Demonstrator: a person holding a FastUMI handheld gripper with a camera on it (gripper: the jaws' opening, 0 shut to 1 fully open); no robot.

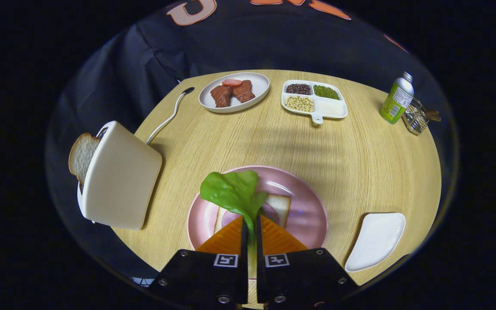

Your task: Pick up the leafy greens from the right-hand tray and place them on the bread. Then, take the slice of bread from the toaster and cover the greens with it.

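My gripper (251, 224) is shut on the stem of a green leaf (230, 191), which sticks up ahead of the fingertips. Below the leaf lies a slice of bread (279, 207) on a pink plate (308, 202); the fingers hide part of the slice. To the left of the plate stands a cream toaster (121, 181) with a second slice of bread (81, 156) poking out of its slot. A white tray (377, 240) to the right of the fingers has nothing on it.
At the table's far side sit a white plate with brown meat pieces (234, 91) and a divided white dish of beans (314, 99). A green bottle (397, 100) and a wire rack (417, 117) stand far right. The toaster's white cord (168, 116) runs back.
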